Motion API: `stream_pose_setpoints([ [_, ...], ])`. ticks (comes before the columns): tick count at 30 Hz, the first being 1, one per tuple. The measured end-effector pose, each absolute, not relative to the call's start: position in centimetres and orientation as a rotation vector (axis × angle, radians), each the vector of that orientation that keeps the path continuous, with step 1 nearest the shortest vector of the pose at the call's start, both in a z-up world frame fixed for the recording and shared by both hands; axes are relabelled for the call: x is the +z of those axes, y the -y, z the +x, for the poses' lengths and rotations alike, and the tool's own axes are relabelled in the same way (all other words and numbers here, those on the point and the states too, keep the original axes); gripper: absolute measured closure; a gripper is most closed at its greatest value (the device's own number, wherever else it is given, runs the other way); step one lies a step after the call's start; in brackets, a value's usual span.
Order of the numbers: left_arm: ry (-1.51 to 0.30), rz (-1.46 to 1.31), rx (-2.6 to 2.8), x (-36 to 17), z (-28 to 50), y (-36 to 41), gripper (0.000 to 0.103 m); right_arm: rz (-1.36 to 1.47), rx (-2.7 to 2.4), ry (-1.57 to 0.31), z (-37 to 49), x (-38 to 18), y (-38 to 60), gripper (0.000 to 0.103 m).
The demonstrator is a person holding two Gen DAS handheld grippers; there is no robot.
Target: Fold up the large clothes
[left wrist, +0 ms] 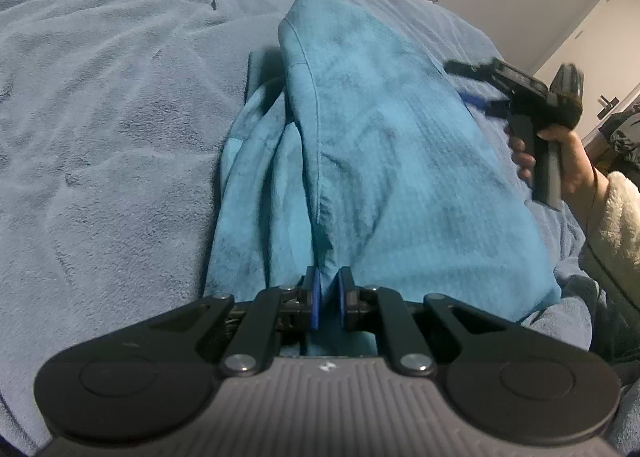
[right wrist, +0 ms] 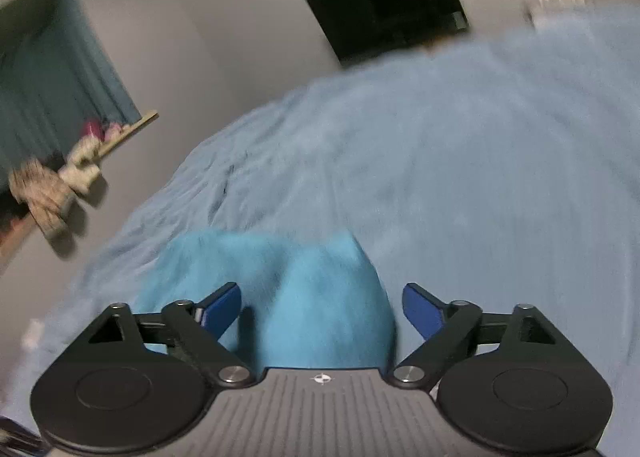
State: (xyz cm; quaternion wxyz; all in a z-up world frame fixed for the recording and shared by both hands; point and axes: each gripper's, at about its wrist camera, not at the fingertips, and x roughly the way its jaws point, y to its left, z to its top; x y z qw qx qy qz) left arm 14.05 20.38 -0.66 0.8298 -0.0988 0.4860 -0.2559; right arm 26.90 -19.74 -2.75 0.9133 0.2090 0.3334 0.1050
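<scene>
— Two grippers; what's each doing?
— At bottom centre of the left wrist view, the left gripper (left wrist: 328,299) is pinched on a fold of the turquoise garment (left wrist: 372,161), which lies bunched mid-frame on the pale blue blanket (left wrist: 104,105).
— And the other?
— The right gripper (right wrist: 322,309) has its blue pads (right wrist: 222,307) spread wide — garment beneath, nothing held.

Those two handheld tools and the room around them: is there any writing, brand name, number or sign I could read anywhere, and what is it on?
No readable words or numbers in either view.
Left tool: a small pale emblem on its grey ribbed body, a mark, not letters.
Right tool: a small round cross-shaped emblem on its grey body, no text.
Turquoise garment: no label or print visible.
Dark wall screen: blurred, nothing legible.
</scene>
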Motion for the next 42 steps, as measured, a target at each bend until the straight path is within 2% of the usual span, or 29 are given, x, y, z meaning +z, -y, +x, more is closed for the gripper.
stream_pose_setpoints([
  [6,-1.035,-0.198,-0.53,-0.6,14.0,-20.0,0.098,0.731,0.358,-0.872,27.5,-7.2,23.3,0.002],
  [11,-1.044,-0.197,-0.526,-0.8,14.3,-20.0,0.098,0.948,0.481,-0.889,28.9,-11.1,23.8,0.002],
  [15,-1.056,-0.205,-0.532,-1.1,14.6,-20.0,0.098,1.005,0.558,-0.879,31.1,-12.9,22.6,0.0],
  [20,-1.071,-0.22,-0.544,-1.6,15.1,-20.2,0.098,1.001,0.587,-0.88,33.8,-14.4,21.2,0.0],
  [22,-1.076,-0.224,-0.548,-1.8,15.3,-20.2,0.098,1.001,0.562,-0.868,34.5,-14.6,20.7,0.008],
  [25,-1.073,-0.226,-0.553,-2.2,15.7,-19.6,0.099,0.925,0.537,-0.838,34.7,-13.1,19.5,0.025],
  [28,-1.037,-0.185,-0.554,-2.5,16.1,-18.0,0.099,0.856,0.542,-0.796,34.1,-10.3,19.9,0.031],
  [35,-0.887,-0.034,-0.577,-3.7,18.7,-9.5,0.099,0.666,0.481,-0.753,36.0,-1.7,24.9,0.031],
  [39,-0.836,-0.038,-0.582,-3.9,20.9,-5.9,0.099,0.56,0.47,-0.698,37.9,3.6,28.0,0.031],
  [41,-0.821,-0.042,-0.593,-4.1,21.7,-4.6,0.099,0.527,0.47,-0.668,38.8,5.2,29.4,0.029],
  [42,-0.817,-0.039,-0.599,-4.2,21.9,-4.2,0.099,0.524,0.461,-0.661,39.3,5.5,30.0,0.023],
])
